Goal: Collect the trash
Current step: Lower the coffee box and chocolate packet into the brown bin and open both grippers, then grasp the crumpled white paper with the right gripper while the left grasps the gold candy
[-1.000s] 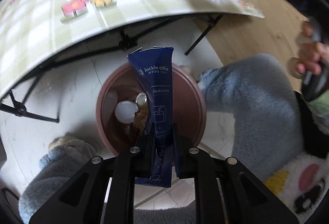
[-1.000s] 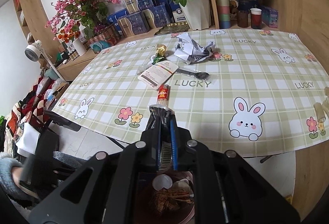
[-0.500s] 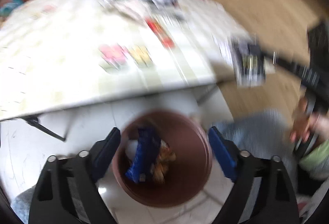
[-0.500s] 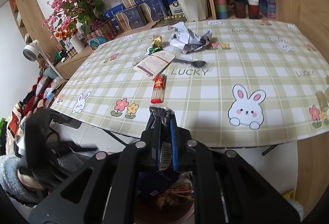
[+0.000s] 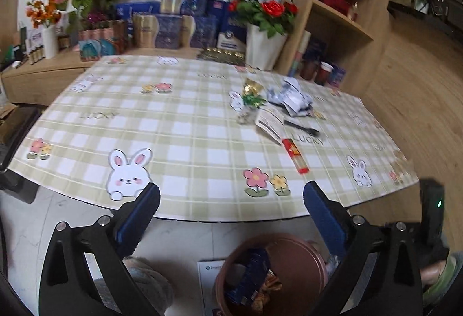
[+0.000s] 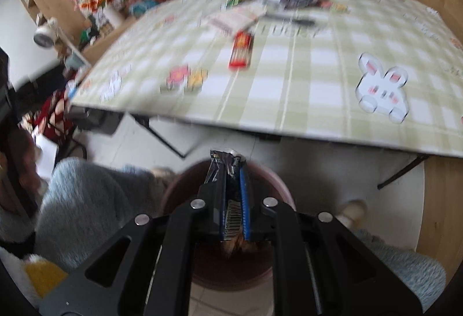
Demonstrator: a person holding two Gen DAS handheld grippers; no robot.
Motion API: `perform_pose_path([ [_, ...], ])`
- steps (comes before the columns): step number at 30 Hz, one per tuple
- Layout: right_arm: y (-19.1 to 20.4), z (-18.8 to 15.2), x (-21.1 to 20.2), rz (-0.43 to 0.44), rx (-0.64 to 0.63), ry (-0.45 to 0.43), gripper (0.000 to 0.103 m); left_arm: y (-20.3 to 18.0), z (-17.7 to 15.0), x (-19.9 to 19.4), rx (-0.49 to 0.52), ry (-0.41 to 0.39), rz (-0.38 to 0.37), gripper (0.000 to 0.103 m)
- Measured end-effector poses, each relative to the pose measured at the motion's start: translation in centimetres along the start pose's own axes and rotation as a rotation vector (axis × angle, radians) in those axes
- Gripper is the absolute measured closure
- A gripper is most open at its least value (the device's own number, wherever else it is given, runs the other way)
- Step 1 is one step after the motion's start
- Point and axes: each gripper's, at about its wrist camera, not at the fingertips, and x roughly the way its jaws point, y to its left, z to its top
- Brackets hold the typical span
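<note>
I note my right gripper (image 6: pixel 231 194) pinching a dark wrapper (image 6: pixel 228 185) directly above the brown bin (image 6: pixel 277 182); my left gripper (image 5: pixel 231 197) spread empty (blue packet (image 5: pixel 249 275) inside bin).
</note>
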Motion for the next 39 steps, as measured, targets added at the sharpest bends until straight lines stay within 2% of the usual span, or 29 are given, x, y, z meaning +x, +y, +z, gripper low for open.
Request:
perform_pose_path([
  [7, 0.9, -1.5, 3.2, -0.012, -0.028, 0.129, 0.091, 0.4, 0.1, -0.7, 0.023, -0.043, 0.045, 0.006],
  [12, 1.5, -2.2, 4.4, -0.023, -0.047, 0.175, 0.091, 0.7, 0.3, -0.7, 0.000, -0.054, 0.037, 0.006],
  [20, 2.0, -2.7, 5.5, -0.033, -0.081, 0.221, 0.089, 0.5, 0.3, -1.0, 0.024, -0.070, 0.049, 0.006],
  [22, 2.1, -2.7, 5.6, -0.041, -0.087, 0.224, 0.084, 0.6, 0.4, -1.0, 0.023, -0.072, 0.050, 0.006],
  [23, 2.1, -2.7, 5.5, -0.043, -0.090, 0.222, 0.076, 0.6, 0.4, -1.0, 0.023, -0.074, 0.050, 0.006],
  [26, 2.2, -2.6, 5.5, -0.051, -0.100, 0.218, 0.073, 0.6, 0.4, -0.9, 0.028, -0.075, 0.055, 0.006],
  [28, 2.2, -2.3, 5.2, -0.063, -0.104, 0.204, 0.062, 0.6, 0.5, -0.9, 0.030, -0.078, 0.060, 0.006],
  [30, 2.2, -1.9, 4.6, -0.077, -0.106, 0.175, 0.033, 0.7, 0.5, -0.9, 0.031, -0.082, 0.063, 0.006],
  [32, 2.2, -1.3, 3.9, -0.079, -0.113, 0.141, 0.030, 0.8, 0.5, -0.9, 0.030, -0.083, 0.066, 0.006],
  [35, 2.3, -0.3, 2.9, -0.096, -0.118, 0.098, 0.014, 1.0, 0.6, -0.8, 0.023, -0.084, 0.068, 0.006],
  [39, 2.3, 1.3, 1.1, -0.132, -0.137, 0.023, 0.006, 1.2, 0.7, -0.6, 0.023, -0.087, 0.072, 0.006],
])
